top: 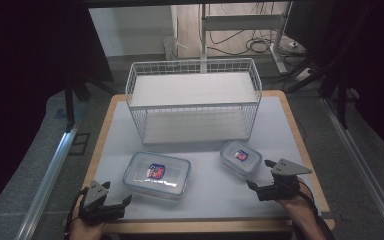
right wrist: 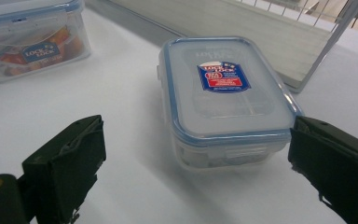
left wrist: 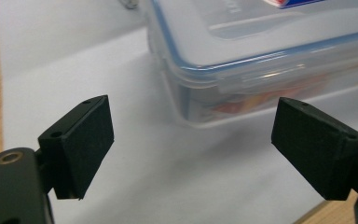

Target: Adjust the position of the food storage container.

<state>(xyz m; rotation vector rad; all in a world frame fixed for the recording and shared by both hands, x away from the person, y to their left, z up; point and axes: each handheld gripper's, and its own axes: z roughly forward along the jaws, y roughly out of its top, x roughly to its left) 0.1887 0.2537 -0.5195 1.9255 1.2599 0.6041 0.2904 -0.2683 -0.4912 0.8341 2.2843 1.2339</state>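
Note:
Two clear plastic boxes with blue-rimmed lids and red-and-blue labels lie on the white mat. The large box (top: 157, 174) (left wrist: 265, 60) is left of centre; the small box (top: 240, 158) (right wrist: 226, 100) is to its right. My left gripper (top: 111, 194) (left wrist: 191, 151) stands open at the table's front left corner, a little short of the large box, with only mat between its jaws. At the front right my right gripper (top: 261, 173) (right wrist: 196, 172) is open too, its jaws apart just in front of the small box's near end and not touching it.
A white wire basket rack (top: 194, 100) with two shelves stands at the back of the mat, open toward me. The table's wooden edge (top: 205, 226) runs along the front. Beyond the table are a desk frame and cables on the floor.

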